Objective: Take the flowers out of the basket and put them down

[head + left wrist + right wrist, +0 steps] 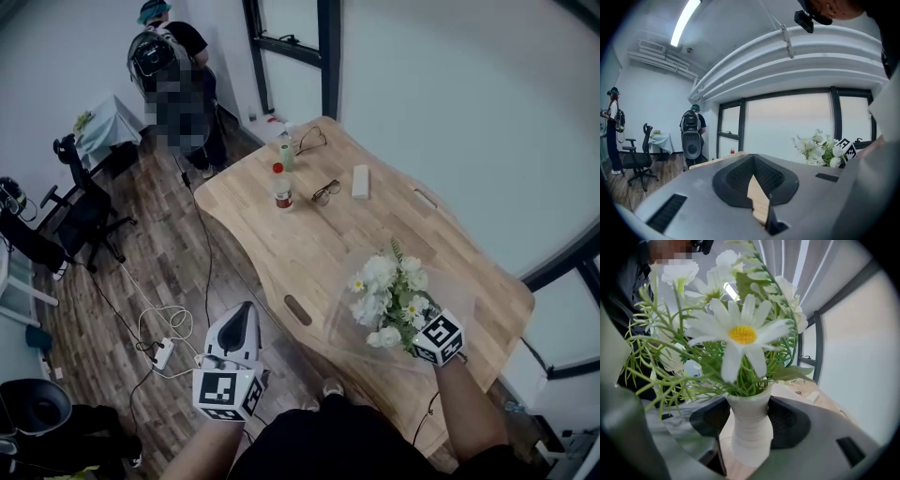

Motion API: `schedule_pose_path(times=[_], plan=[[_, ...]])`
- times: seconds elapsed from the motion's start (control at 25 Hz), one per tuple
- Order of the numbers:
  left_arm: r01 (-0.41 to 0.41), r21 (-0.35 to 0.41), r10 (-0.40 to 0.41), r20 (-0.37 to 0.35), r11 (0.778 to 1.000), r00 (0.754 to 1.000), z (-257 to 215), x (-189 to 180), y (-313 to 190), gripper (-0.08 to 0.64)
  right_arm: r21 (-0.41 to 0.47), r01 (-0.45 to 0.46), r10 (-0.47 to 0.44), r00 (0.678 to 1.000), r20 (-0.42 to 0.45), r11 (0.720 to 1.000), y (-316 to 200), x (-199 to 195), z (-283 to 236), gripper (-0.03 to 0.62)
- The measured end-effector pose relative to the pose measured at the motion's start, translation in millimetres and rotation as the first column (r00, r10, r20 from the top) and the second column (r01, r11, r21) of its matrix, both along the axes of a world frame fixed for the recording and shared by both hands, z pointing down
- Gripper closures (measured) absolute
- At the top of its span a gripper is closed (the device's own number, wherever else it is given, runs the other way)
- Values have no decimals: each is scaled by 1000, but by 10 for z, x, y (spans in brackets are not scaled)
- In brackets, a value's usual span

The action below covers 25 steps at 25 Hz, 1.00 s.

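A bunch of white artificial flowers [386, 298] with green sprigs stands in a small white ribbed vase [750, 427]. My right gripper [411, 326] is shut on the vase's neck, a dark pad on each side [749, 425]. It holds the bunch above the near right part of the wooden table [309, 248]. A big daisy [740, 335] fills the right gripper view. No basket shows in any view. My left gripper [238, 328] hangs over the floor, left of the table's near edge. Its jaws are together with nothing in them [758, 199].
On the far half of the table stand a red-capped bottle [282, 188] and a pale bottle [286, 155], with glasses [325, 192] and a white block [361, 181]. A person [173, 66] stands at the back. An office chair [82, 208], floor cables [164, 347] and a black bin [37, 408] lie left.
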State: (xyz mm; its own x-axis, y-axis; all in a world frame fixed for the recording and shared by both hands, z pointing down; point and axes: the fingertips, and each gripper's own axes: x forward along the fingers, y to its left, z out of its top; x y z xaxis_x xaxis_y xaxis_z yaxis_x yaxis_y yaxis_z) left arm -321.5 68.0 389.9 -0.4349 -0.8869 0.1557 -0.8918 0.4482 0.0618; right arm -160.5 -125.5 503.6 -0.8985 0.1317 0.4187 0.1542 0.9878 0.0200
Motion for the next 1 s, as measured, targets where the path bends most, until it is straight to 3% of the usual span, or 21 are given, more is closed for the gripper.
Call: schedule_pose_path(times=[0.52, 1.0], plan=[[-115, 45, 115, 19, 992, 993, -126, 173, -329, 555, 13, -139, 139, 990, 16, 990, -116, 324, -312, 322], [-235, 77, 233, 41, 969, 972, -250, 459, -781, 555, 60, -229, 226, 973, 51, 972, -303, 779, -649, 322]])
